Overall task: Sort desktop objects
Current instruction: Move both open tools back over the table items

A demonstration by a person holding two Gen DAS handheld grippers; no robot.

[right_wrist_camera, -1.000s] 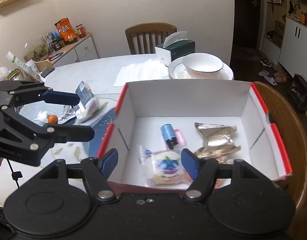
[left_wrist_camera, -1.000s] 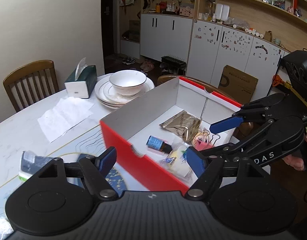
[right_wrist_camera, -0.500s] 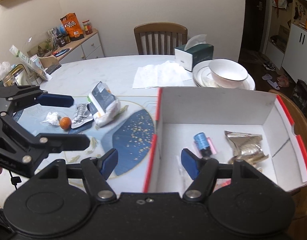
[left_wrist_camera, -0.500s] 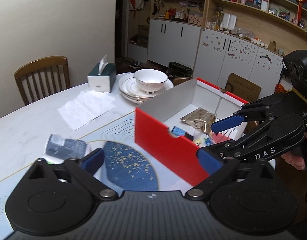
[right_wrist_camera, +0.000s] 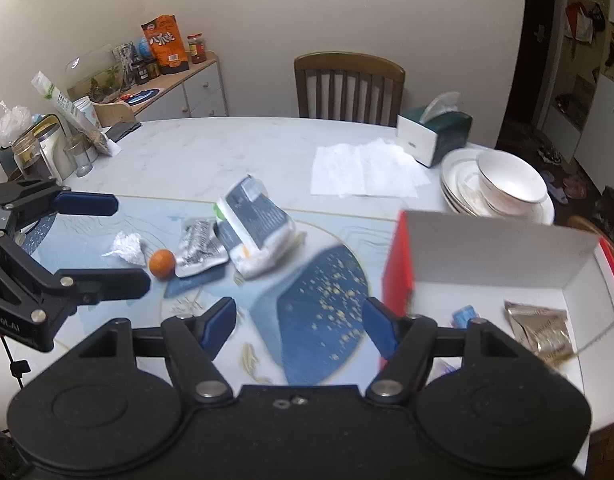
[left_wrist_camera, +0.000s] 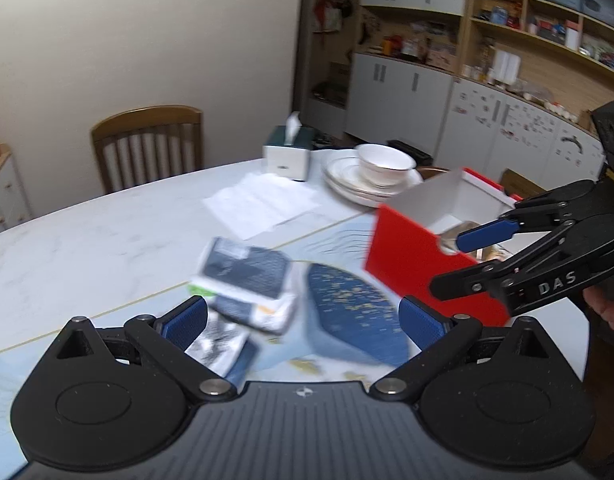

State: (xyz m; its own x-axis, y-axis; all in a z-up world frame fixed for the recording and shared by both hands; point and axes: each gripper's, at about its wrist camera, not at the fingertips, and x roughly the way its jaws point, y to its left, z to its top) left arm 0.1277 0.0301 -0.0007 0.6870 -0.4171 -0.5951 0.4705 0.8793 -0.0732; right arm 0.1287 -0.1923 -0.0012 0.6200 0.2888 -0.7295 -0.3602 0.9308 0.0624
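Note:
A red and white box stands at the table's right, holding a gold foil packet and a blue bottle. On the blue mat lie a dark-labelled white packet, a silver foil pack, an orange ball and a crumpled white wrapper. My left gripper is open and empty above the white packet. My right gripper is open and empty over the mat, left of the box.
A tissue box, loose paper sheets and stacked plates with a bowl sit at the far side. A wooden chair stands behind the table. Jars and a kettle crowd the far left corner.
Both grippers have swung left, away from the box and over the mat. The loose items on the mat have come into view. Both stay open and empty.

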